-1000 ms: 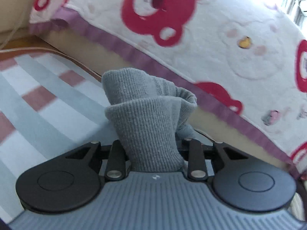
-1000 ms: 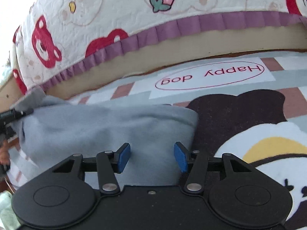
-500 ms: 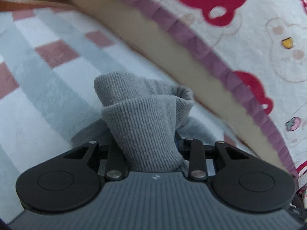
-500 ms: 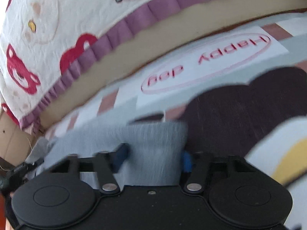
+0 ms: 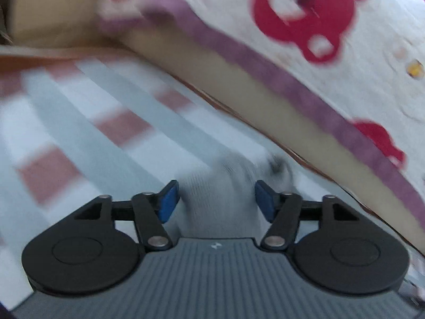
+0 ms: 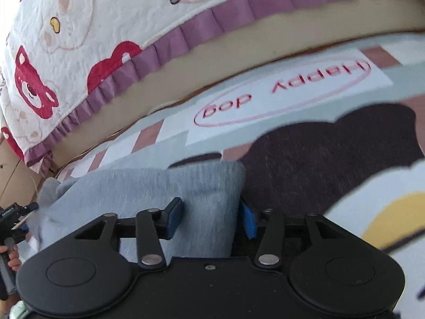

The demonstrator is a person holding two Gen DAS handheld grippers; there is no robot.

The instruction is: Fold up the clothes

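A grey knit garment (image 6: pixel 148 194) lies folded on the checked rug (image 6: pixel 170 143). In the right wrist view my right gripper (image 6: pixel 212 219) straddles its right edge; the jaws are opening, with cloth between the blue pads (image 6: pixel 174 216) and no pressing visible. The left wrist view is blurred. There my left gripper (image 5: pixel 217 202) is also opening, and a low bunch of the garment (image 5: pixel 217 199) sits loose between its pads (image 5: pixel 168 203). The left gripper's tip (image 6: pixel 16 210) and a hand (image 6: pixel 12 261) show at the far left of the right wrist view.
A bed with a white quilt (image 6: pixel 87 26) printed with red bears and a purple frill (image 6: pixel 186 37) runs along the far side of the rug. The rug bears a "Happy dog" label (image 6: pixel 281 90) and a dark brown dog shape (image 6: pixel 332 146). A cardboard box (image 5: pixel 45 8) stands at the left.
The left gripper, shut on the raised ribbed cuff before, has opened and the cloth has sunk low. The right gripper squeezed the garment's edge half a second ago and has widened again.
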